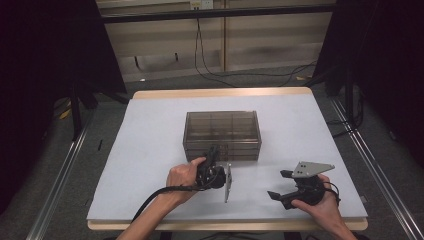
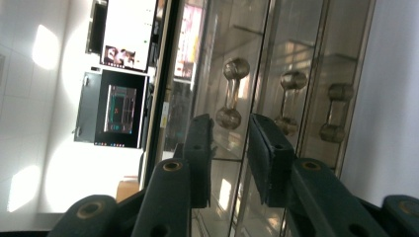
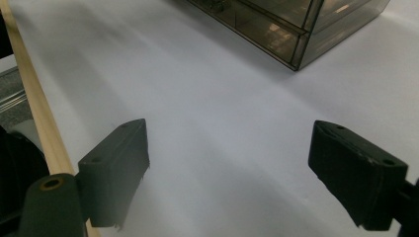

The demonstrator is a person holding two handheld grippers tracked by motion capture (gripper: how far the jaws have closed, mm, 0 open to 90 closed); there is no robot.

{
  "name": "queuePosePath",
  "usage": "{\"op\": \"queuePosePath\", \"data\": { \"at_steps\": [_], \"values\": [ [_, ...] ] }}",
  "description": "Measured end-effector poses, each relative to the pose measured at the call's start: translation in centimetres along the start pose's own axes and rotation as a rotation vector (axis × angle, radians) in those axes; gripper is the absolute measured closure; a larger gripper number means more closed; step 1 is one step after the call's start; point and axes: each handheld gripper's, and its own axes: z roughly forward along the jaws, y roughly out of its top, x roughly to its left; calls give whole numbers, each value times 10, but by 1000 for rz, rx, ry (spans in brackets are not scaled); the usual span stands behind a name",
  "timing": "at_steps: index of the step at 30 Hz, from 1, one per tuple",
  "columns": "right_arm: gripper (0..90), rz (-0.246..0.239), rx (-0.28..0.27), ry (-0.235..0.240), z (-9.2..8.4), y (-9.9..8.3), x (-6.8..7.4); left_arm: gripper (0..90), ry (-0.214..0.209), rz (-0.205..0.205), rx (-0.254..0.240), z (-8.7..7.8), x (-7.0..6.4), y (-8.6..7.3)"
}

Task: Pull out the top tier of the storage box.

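Keep the left gripper (image 2: 230, 148), its fingers narrowed with nothing held, square to the front of the drawer box (image 1: 222, 134) at mid-table, centre them on one drawer handle (image 2: 231, 94) before closing, and leave the right gripper (image 3: 230, 173) wide and empty.

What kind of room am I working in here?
Probably a lab or recording bench: a table with a white top, black curtains at both sides, loose cables on the floor, and a smoky plastic drawer box as the work piece.
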Motion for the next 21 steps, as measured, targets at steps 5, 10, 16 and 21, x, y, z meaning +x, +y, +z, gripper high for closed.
{"op": "queuePosePath", "data": {
  "at_steps": [5,10,16,21],
  "values": [
    [160,-2,2,0,0,0,0,755,33,40,12,1,-6,3],
    [160,-4,-1,-3,0,0,0,799,62,76,30,2,-8,6],
    [160,-3,-1,-1,0,0,0,798,79,81,41,2,-10,10],
    [160,-9,0,-1,1,0,0,782,69,81,48,3,-12,14]
  ]
}}
